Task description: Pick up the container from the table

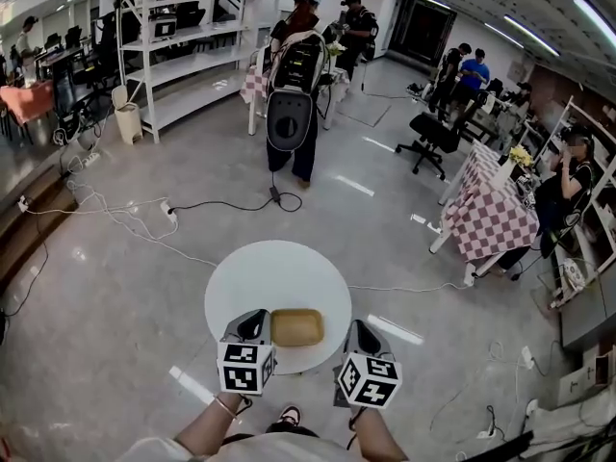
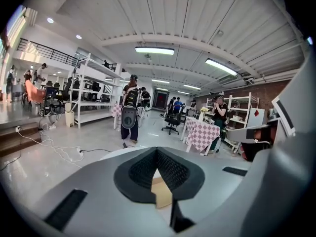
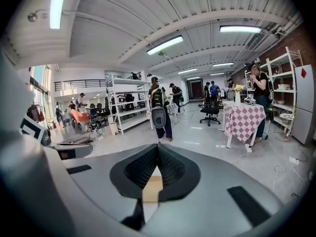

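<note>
Round white surface (image 1: 241, 277) stands on a grey workshop floor. The left tool (image 1: 256, 320) is clenched on nothing, and the right tool (image 1: 360, 331) is also clenched and empty. Closed like this, I think they may only push the shallow container (image 1: 296, 327) over the near edge instead of gripping it. It lies at the near edge of the surface, between both tools, just beside the left one.

floor (image 1: 115, 296): grey, cabled | shelving (image 1: 192, 56): white | side table (image 1: 491, 218): checkered cloth | strip lights (image 2: 154, 50) overhead | wall (image 2: 237, 90): possibly brick
</note>
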`<state>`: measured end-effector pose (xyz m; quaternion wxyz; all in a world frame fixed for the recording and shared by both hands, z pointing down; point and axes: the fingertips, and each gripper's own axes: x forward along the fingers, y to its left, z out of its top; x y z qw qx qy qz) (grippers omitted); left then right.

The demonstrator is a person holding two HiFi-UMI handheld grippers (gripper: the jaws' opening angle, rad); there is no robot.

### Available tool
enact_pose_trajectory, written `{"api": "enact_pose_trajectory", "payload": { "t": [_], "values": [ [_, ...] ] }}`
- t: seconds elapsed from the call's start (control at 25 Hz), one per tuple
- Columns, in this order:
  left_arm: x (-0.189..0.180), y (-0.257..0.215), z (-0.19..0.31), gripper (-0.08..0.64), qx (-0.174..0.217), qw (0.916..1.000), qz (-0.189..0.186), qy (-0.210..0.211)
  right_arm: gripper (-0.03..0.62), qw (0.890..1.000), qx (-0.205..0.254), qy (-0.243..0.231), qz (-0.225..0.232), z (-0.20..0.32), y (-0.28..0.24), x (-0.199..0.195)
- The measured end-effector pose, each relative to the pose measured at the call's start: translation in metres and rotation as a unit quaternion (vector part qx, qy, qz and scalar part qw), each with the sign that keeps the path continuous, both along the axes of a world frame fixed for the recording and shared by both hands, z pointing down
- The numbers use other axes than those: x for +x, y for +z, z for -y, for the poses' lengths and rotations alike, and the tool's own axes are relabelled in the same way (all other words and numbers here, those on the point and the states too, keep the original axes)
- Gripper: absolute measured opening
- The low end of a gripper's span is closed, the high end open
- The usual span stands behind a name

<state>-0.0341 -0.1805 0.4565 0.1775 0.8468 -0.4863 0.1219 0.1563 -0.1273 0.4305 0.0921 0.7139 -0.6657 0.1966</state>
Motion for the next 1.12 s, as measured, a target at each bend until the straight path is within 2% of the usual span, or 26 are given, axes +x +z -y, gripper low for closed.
{"api": "enact_pose_trajectory", "payload": {
  "t": [0.64,0.8,1.12],
  "values": [
    [0.03,0.005,0.029,0.015,-0.003,0.9985,0.029,-0.046,0.025,0.999,-0.001,-0.041,0.024,0.048,0.016,0.041],
    [0.031,0.009,0.026,0.015,-0.008,0.9982,0.04,-0.043,0.025,0.999,0.004,-0.047,-0.001,0.048,0.016,0.041],
    [0.036,0.019,0.03,0.015,-0.019,0.9985,0.044,-0.027,0.025,0.999,-0.011,-0.036,0.005,0.052,0.027,0.043]
  ]
}}
